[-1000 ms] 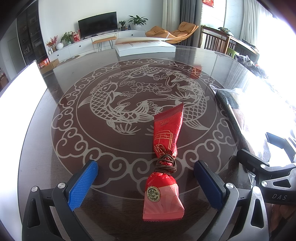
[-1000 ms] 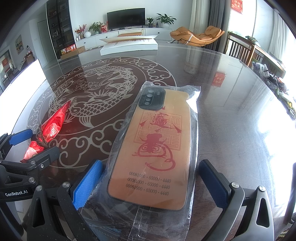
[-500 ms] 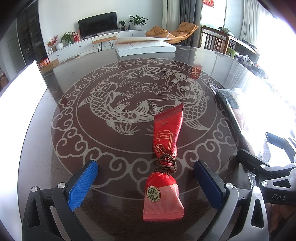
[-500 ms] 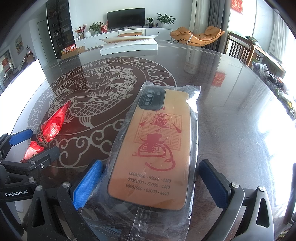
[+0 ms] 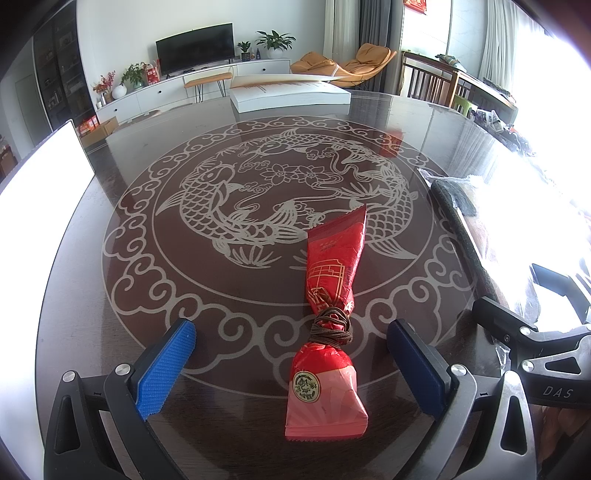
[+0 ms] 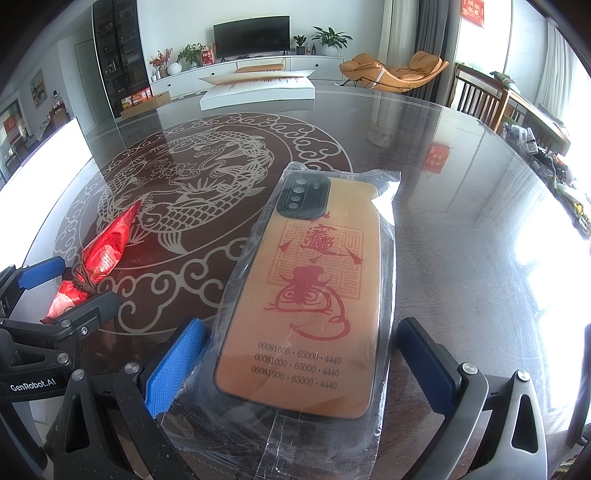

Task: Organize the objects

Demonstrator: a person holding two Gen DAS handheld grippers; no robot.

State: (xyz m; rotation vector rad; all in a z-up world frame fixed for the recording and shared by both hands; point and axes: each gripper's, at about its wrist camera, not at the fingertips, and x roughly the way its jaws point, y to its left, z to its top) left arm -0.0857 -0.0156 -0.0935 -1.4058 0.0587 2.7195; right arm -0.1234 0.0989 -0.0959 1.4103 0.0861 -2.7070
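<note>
Both grippers low, fingers (image 5: pixel 168 369) spread.

A home living room: television (image 5: pixel 195 47), lounge chair (image 6: pixel 395 72), houseplants (image 5: pixel 275 40).

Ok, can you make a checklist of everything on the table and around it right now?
Surface: dark glossy table with a pale fish pattern.
Job's things: red candy packet tied with brown string, lying flat; phone case in clear plastic wrap, lying flat.
Clutter: white flat box at the far edge.
Grippers: left gripper open, either side of the packet; right gripper open, either side of the case.
Cables: nothing seen.
Surroundings: television, plants, orange lounge chair, wooden chairs.
</note>
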